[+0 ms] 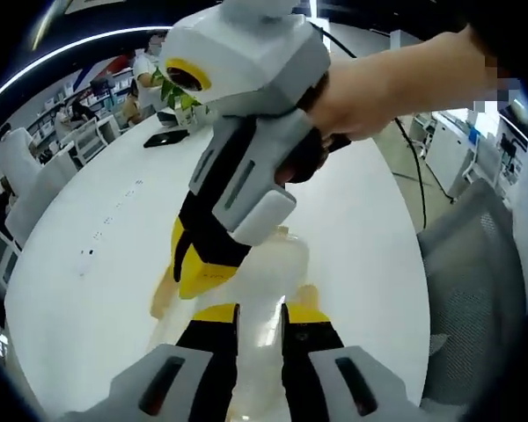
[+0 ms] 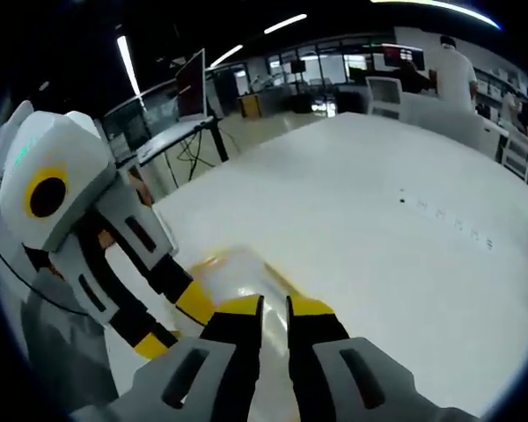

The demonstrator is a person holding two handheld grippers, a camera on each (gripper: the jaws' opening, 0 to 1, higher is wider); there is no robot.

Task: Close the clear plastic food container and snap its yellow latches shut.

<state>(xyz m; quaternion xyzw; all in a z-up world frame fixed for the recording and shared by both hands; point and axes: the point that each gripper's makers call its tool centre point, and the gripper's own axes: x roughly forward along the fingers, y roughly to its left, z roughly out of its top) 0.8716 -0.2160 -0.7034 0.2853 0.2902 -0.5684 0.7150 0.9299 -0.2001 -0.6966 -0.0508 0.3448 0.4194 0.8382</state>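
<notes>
— Container (image 1: 277, 264) first: where is it? 
— On the white table (image 1: 97, 290), clear and blurred, lying right under both tools, its lid seemingly down already.
— And the left gripper (image 1: 259, 315)?
— Its jaws stand close together with a narrow gap, tips low over the lid; I can't tell if they pinch anything.
— The right gripper (image 2: 274, 308)?
— Same: jaws nearly together, pressing toward the container's edge beside a yellow latch (image 2: 202, 261).
— So which step?
— Latching, I'd judge. Next calls for a firm push on each latch until it snaps.
</notes>
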